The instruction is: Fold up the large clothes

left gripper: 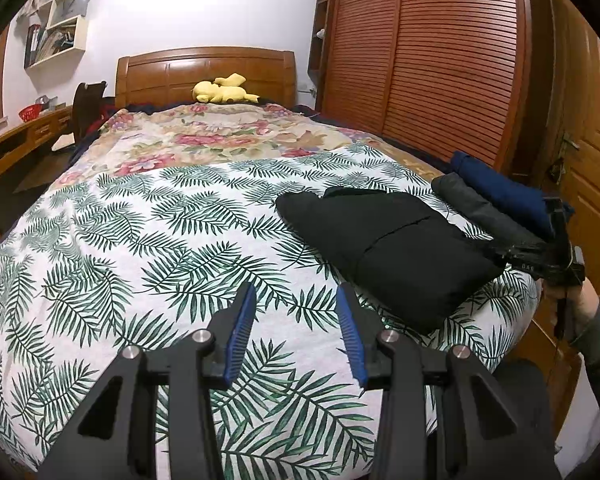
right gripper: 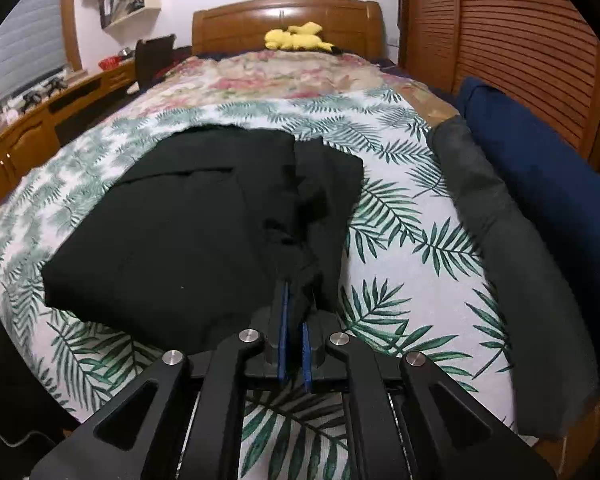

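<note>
A folded black garment [left gripper: 388, 248] lies on the palm-leaf bedspread [left gripper: 140, 240], right of centre; it fills the middle of the right wrist view [right gripper: 188, 232]. My left gripper [left gripper: 296, 296] is open and empty, hovering above the bedspread to the left of the garment. My right gripper [right gripper: 296, 296] is shut on the garment's near edge, with black cloth pinched between its blue pads [right gripper: 284, 320]. The right gripper also shows at the bed's right edge in the left wrist view [left gripper: 540, 256].
A folded dark grey garment [right gripper: 512, 248] and a folded navy garment [right gripper: 540, 168] lie along the bed's right edge beside slatted wooden wardrobe doors [left gripper: 440, 60]. A yellow plush toy [left gripper: 224, 90] sits at the headboard. A wooden desk [left gripper: 16, 140] stands left.
</note>
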{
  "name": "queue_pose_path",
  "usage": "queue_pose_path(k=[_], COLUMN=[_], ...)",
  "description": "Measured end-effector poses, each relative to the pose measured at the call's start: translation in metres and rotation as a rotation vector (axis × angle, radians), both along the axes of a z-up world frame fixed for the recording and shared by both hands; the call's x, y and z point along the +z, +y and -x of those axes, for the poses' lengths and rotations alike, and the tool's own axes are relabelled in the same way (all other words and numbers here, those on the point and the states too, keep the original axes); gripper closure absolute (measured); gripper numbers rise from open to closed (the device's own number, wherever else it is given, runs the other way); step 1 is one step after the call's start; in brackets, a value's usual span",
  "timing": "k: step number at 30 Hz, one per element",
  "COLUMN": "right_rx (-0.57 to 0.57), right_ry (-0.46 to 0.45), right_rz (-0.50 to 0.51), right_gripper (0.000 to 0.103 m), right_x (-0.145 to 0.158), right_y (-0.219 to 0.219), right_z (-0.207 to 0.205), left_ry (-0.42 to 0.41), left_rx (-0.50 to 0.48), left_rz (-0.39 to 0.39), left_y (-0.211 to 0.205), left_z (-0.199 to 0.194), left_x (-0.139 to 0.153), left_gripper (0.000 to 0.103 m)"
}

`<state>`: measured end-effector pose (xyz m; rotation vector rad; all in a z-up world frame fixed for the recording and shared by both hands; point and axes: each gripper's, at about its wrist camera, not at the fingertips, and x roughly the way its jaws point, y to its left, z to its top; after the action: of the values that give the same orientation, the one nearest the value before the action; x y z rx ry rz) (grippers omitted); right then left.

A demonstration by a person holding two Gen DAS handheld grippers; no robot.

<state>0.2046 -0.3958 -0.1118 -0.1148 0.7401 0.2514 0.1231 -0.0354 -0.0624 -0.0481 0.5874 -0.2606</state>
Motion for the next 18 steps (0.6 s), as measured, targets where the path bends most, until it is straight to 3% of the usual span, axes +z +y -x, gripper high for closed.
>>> queue_pose_path(k=[2, 7, 11, 18], right_rx=[-0.012, -0.024, 0.054, 0.131], right_ry=[-0.022, -0.094, -0.11, -0.07], right_rz=[0.007, 0.024, 0.02, -0.007], right_gripper=[0.094, 0.059, 0.056, 0.056], right_x=[0.011, 0.037, 0.045, 0.031], right_y=[0.002, 0.009, 0.032, 0.064], right_z=[0.004, 0.012, 0.013, 0.001], left_ry=[-0.001, -0.004, -0.001, -0.001], left_rx=[-0.004, -0.014, -0.017, -0.028], left_rz=[0.0, 0.006, 0.008, -0.004], left_y=[-0.001, -0.004, -0.005, -0.01], left_z=[0.0, 0.002, 0.0, -0.002], left_x=[0.001, 0.0, -0.003, -0.006], left_gripper=[0.063, 0.063, 0.062, 0.062])
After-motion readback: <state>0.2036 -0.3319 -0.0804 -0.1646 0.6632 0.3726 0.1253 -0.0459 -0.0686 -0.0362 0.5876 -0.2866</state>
